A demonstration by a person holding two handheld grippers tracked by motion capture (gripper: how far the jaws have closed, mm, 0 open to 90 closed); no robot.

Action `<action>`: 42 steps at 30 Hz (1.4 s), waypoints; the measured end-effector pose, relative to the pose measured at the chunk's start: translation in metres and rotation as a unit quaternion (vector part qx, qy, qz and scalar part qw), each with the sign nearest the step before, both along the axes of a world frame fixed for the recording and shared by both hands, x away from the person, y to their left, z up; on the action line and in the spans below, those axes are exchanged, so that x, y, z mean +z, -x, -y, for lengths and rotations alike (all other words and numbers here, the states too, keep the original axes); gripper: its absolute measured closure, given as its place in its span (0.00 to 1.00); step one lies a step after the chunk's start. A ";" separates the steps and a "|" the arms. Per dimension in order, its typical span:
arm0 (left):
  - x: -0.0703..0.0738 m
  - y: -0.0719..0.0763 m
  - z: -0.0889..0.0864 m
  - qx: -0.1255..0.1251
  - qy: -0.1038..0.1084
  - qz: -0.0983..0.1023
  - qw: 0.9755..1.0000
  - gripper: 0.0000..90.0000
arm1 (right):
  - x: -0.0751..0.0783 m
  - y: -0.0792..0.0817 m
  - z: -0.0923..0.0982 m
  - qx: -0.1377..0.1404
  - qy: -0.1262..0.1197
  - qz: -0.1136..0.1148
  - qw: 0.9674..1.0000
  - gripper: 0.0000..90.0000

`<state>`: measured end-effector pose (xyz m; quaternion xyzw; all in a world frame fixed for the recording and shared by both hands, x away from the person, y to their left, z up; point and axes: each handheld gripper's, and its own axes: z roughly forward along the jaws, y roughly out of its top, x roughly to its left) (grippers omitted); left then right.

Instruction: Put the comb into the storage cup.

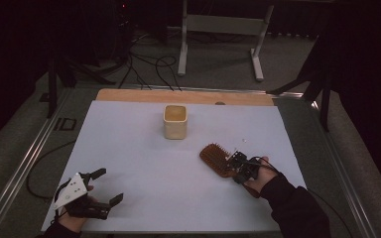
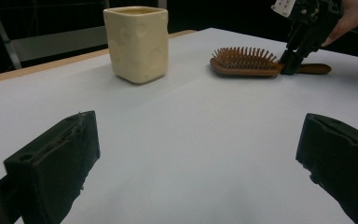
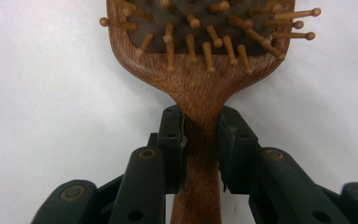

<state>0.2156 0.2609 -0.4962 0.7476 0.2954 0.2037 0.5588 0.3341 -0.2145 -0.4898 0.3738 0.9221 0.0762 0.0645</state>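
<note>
While R hand-held gripper [image 3: 200, 144] clamps 1 hairbrush [image 1: 217, 157], L hand-held gripper [image 1: 110, 186] gapes empty; 1 cup [image 1: 175, 121].

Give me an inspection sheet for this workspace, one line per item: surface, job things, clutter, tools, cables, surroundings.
Surface: white sheet over a wooden table; a bare wood strip shows at the far edge.
Job's things: wooden hairbrush lying flat, bristles up.
Clutter: cream square cup, upright, apart from the brush; small specks near it.
Tools: right tool shut on the brush's handle; left tool open over bare sheet.
Cables: one trails from the left tool; more lie on the floor.
Surroundings: dark room, white stand frame behind the table.
</note>
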 end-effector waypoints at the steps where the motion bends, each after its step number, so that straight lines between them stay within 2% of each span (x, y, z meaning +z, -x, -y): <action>1: 0.000 0.000 0.000 0.000 0.000 0.000 1.000 0.00 | 0.000 0.000 0.000 0.000 0.000 0.000 1.000 0.82; 16: 0.000 0.000 0.000 0.001 0.001 0.000 1.000 0.00 | -0.002 0.009 0.008 0.007 -0.027 0.036 0.999 0.82; 22: 0.000 0.000 0.000 0.001 0.001 0.000 1.000 0.00 | -0.002 0.011 0.010 -0.001 -0.037 0.041 0.998 0.82; 27: 0.000 0.000 0.000 0.001 0.001 0.000 1.000 0.00 | -0.002 0.014 0.011 -0.003 -0.046 0.060 0.997 0.82; 35: 0.000 0.000 0.000 0.001 0.000 -0.001 1.000 0.00 | 0.001 0.016 0.011 -0.010 -0.067 0.074 0.995 0.82; 42: 0.000 0.000 0.000 0.001 0.001 -0.001 1.000 0.00 | 0.007 0.019 0.007 -0.003 -0.077 0.096 0.992 0.82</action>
